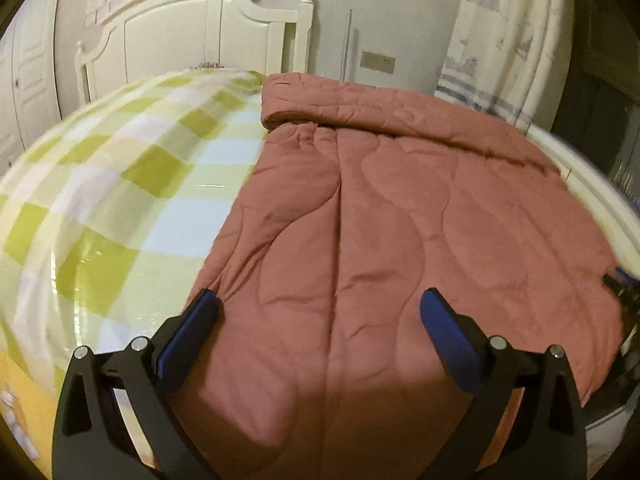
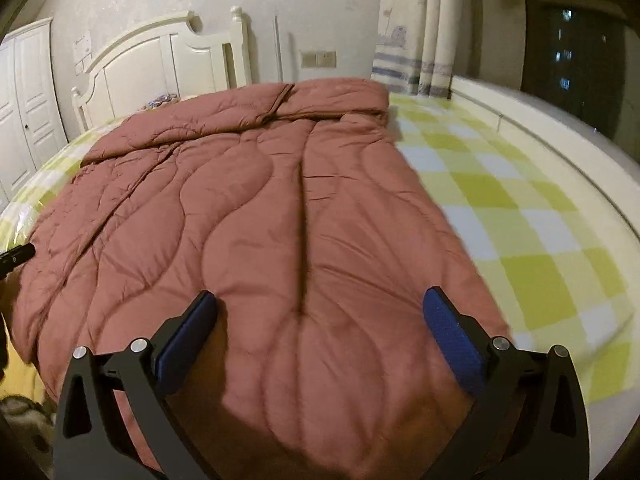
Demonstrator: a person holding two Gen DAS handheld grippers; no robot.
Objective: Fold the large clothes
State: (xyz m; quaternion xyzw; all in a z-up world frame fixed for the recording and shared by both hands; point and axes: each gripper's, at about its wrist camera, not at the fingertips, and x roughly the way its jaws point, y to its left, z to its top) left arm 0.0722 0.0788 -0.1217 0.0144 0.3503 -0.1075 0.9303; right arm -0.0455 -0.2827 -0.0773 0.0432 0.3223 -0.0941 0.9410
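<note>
A large dusty-pink quilted comforter point(image 1: 380, 220) lies spread on the bed, its far end folded back in a roll near the headboard. It also shows in the right wrist view point(image 2: 260, 208). My left gripper point(image 1: 320, 312) is open and empty, hovering over the comforter's near left part. My right gripper point(image 2: 320, 312) is open and empty over the comforter's near right part. The tip of the right gripper point(image 1: 622, 284) shows at the right edge of the left wrist view. The tip of the left gripper point(image 2: 16, 256) shows at the left edge of the right wrist view.
The bed has a green, white and pale-blue checked sheet point(image 1: 120, 184), also seen to the right point(image 2: 520, 216). A cream headboard point(image 1: 192, 32) stands at the far end. A white wardrobe point(image 2: 24, 104) is far left, curtains point(image 2: 420, 32) and a dark window point(image 2: 568, 40) far right.
</note>
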